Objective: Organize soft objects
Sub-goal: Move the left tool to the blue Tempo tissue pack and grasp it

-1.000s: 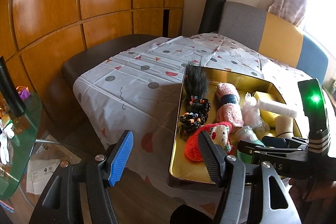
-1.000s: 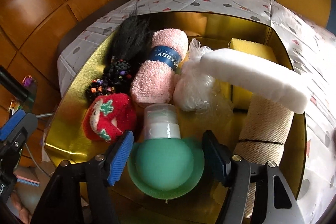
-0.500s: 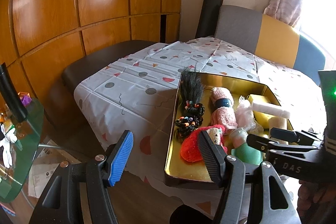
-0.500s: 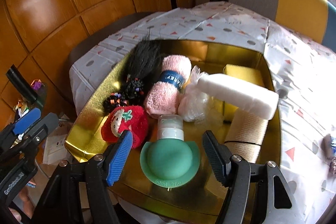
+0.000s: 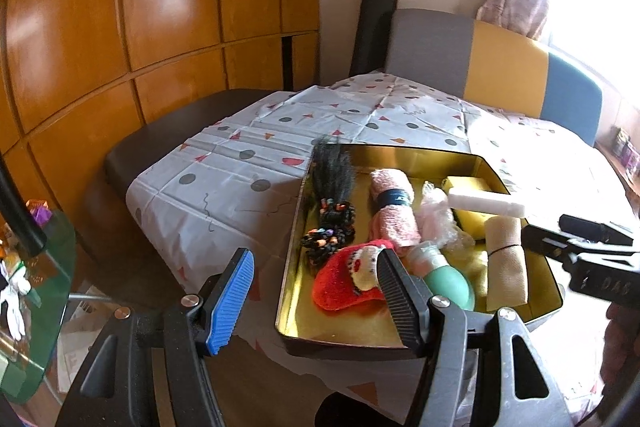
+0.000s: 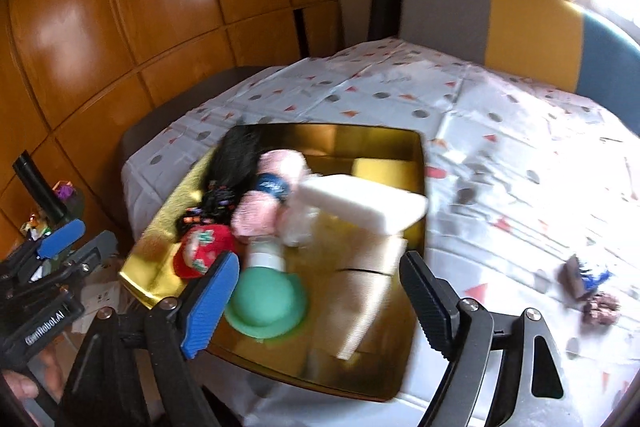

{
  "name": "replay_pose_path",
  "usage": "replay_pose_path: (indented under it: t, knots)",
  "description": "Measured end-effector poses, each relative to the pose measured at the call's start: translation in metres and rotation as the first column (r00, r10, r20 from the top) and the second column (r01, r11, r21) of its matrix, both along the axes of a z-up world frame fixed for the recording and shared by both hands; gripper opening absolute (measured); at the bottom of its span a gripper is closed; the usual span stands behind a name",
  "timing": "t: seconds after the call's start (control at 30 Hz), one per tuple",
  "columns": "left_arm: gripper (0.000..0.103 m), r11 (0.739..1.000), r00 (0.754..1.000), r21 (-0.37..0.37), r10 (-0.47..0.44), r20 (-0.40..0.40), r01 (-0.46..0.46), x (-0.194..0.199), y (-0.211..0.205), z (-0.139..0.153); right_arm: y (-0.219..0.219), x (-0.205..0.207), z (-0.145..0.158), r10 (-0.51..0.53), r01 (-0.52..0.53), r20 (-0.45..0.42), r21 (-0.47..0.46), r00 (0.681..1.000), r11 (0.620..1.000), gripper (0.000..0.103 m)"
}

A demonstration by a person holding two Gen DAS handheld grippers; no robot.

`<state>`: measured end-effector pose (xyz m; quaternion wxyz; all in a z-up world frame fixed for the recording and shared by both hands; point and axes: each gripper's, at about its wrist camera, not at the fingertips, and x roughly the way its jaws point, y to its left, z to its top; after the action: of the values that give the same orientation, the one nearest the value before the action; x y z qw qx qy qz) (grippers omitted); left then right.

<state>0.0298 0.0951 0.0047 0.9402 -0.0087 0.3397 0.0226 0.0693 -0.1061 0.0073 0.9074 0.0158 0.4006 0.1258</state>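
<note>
Here, gold tray [image 5: 294, 235] packed: red plush [image 5: 344, 281], pink towel [image 5: 394, 211] (banded).

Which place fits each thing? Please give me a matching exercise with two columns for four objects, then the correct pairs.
Things:
1. black hair bundle
2. green bottle
3. white foam block
4. small dark items

Places:
A. resting across the beige roll and yellow sponge
B. on the tablecloth, outside the gold tray
C. along the tray's left wall
D. at the tray's near end, beside the red plush

Pairs: 1-C, 2-D, 3-A, 4-B
</note>
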Motion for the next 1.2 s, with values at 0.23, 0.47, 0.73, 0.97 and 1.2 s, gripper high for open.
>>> replay_pose_path:
  t: [0.23,0.47,0.73,0.97,1.2]
  knots:
    - [0.065,0.996,0.997,0.035,-0.079,0.009,0.078,0.003,-0.028,0.006,-0.070,-0.007,0.005,-0.101,0.102,0.015,-0.058,0.995,0.993,0.087]
    - [0.065,0.983,0.985,0.065,-0.170,0.005,0.170,0.008,-0.065,0.010,-0.168,-0.019,-0.003,-0.289,0.286,-0.007,-0.119,0.957,0.951,0.087]
    - [0.065,0.951,0.957,0.111,-0.291,-0.003,0.290,0.011,-0.120,0.015,-0.279,-0.043,-0.024,-0.543,0.539,-0.010,-0.104,0.839,0.835,0.087]
    - [0.065,0.908,0.913,0.099,-0.406,-0.040,0.407,0.017,-0.178,0.012,-0.343,-0.058,-0.047,-0.700,0.711,-0.149,0.033,0.698,0.702,0.087]
    - [0.065,0.853,0.855,0.075,-0.510,-0.100,0.517,0.021,-0.234,-0.002,-0.364,-0.069,-0.042,-0.754,0.772,-0.170,0.105,0.634,0.626,0.091]
